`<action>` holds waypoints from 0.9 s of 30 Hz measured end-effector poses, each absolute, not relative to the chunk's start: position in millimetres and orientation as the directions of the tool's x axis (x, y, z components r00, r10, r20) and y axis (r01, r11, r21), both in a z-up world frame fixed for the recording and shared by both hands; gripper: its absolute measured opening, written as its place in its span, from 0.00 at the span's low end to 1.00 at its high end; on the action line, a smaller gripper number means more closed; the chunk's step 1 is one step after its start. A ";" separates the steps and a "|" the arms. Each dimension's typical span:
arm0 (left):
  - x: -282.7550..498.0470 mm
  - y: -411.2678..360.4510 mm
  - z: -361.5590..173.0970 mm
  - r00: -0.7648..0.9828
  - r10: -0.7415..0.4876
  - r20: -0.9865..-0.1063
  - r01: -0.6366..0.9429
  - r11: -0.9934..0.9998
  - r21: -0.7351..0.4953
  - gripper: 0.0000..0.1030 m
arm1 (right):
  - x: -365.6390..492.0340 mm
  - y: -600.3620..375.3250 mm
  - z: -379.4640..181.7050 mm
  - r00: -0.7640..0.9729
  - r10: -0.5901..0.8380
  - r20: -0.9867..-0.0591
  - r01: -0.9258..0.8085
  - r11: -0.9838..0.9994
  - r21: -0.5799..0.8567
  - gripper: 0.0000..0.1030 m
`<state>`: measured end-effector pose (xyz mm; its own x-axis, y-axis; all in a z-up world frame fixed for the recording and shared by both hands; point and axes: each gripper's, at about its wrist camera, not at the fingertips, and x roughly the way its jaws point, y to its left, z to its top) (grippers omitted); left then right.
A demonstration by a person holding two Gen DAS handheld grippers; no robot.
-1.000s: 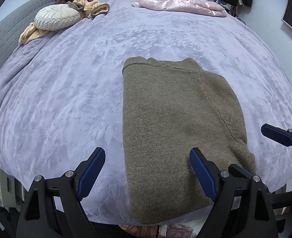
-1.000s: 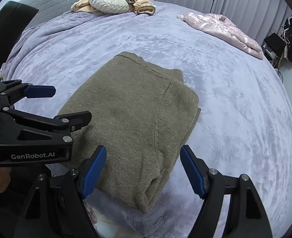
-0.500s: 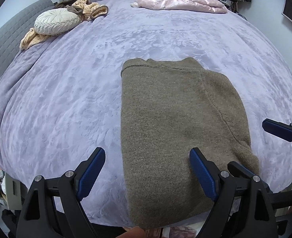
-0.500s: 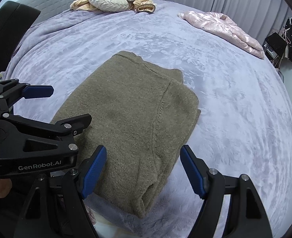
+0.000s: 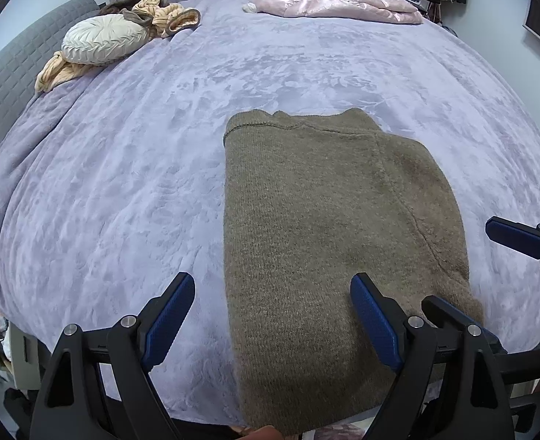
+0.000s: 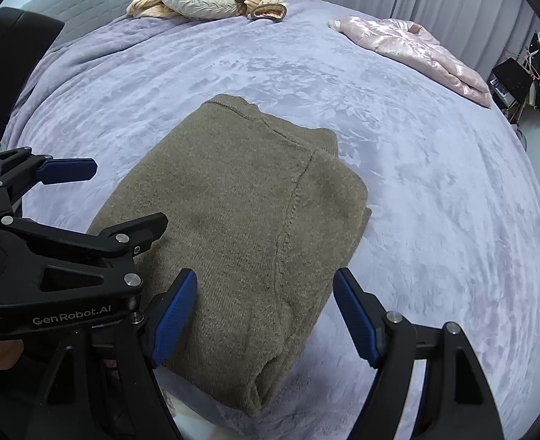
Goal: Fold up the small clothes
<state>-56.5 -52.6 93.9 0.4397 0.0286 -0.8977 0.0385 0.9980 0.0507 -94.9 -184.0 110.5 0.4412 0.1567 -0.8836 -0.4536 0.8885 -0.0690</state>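
Lavender bed [image 5: 130,168] carries a folded olive sweater [image 5: 317,220]. Soft, limp knit; best pinched at its near hem. Both grippers' fingers [image 5: 167,315] gape empty.

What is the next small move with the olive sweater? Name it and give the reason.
Probably lower both open grippers onto the near hem of the olive sweater and pinch it. The left gripper and right gripper both hang over that end with nothing held, and the sweater lies long on the purple blanket, folded lengthwise only, so a fold away toward the collar seems due.
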 end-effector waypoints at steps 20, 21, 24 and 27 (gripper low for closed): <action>-48.4 -39.5 89.6 0.433 0.007 -0.901 0.025 0.999 0.020 0.85 | -85.4 -172.3 109.8 0.428 0.133 -0.894 -0.464 0.881 -0.091 0.77; -48.1 -38.5 89.3 0.433 0.006 -0.902 0.024 1.000 0.018 0.85 | -85.4 -171.1 109.9 0.427 0.131 -0.895 -0.465 0.880 -0.093 0.77; -48.1 -35.3 88.9 0.433 0.002 -0.901 0.020 1.000 0.011 0.85 | -84.9 -168.2 109.1 0.423 0.124 -0.897 -0.468 0.878 -0.100 0.77; -48.5 -33.2 89.0 0.433 -0.009 -0.901 0.015 1.000 -0.003 0.85 | -85.3 -164.9 108.4 0.420 0.119 -0.899 -0.472 0.875 -0.105 0.77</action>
